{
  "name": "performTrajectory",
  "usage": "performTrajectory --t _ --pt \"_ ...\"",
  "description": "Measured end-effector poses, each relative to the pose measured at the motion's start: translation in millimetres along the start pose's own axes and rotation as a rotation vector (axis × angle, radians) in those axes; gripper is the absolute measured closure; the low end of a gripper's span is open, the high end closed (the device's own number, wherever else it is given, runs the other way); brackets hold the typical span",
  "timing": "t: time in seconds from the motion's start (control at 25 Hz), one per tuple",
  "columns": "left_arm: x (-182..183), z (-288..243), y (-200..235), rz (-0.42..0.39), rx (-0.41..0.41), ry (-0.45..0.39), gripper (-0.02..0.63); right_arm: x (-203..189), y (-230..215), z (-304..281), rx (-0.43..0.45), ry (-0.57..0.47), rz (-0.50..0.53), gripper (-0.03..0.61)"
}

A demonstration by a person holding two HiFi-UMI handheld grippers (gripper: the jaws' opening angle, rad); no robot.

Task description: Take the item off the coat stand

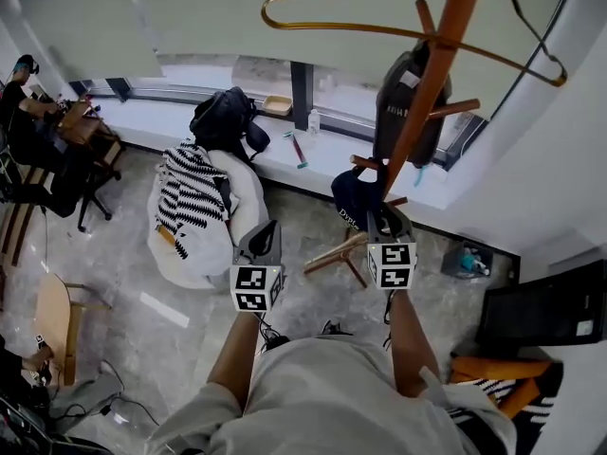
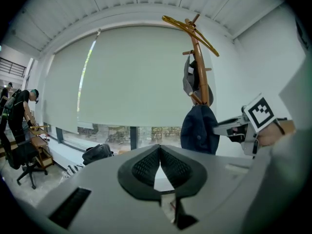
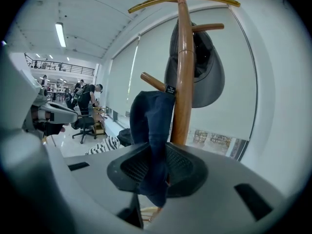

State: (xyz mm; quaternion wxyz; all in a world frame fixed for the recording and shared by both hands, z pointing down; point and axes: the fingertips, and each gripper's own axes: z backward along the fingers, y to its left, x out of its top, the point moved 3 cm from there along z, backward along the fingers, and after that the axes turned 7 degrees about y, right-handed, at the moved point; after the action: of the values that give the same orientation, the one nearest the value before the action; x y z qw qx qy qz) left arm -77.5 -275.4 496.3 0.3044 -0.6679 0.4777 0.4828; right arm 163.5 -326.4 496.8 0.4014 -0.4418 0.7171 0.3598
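Two tools: right tool (image 3: 158,168), nearer, pinches the blue cap (image 3: 150,113) hanging down the coat stand (image 3: 184,77); left tool (image 2: 160,156) closed, empty.

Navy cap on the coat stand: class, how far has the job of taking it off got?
Done: the right tool is clamped on the navy cap, low on its fabric. In hand: that grip, with the cap still hanging from its peg on the coat stand. Left: lift it off the peg and away. The left tool is shut, empty.
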Motion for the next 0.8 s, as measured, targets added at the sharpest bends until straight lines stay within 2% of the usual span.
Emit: performTrajectory --t 0.16,0.8 --pt "0.6 1.7 -9.1 0.01 -0.026 -0.011 0.604 4.3 1.6 4.4 -0.008 -0.006 -0.005 0.532" --pt "-6.5 18.6 -10.0 0.032 -0.077 -0.008 0.604 30.7 13.1 28.1 -0.045 -0.049 -0.008 0.546"
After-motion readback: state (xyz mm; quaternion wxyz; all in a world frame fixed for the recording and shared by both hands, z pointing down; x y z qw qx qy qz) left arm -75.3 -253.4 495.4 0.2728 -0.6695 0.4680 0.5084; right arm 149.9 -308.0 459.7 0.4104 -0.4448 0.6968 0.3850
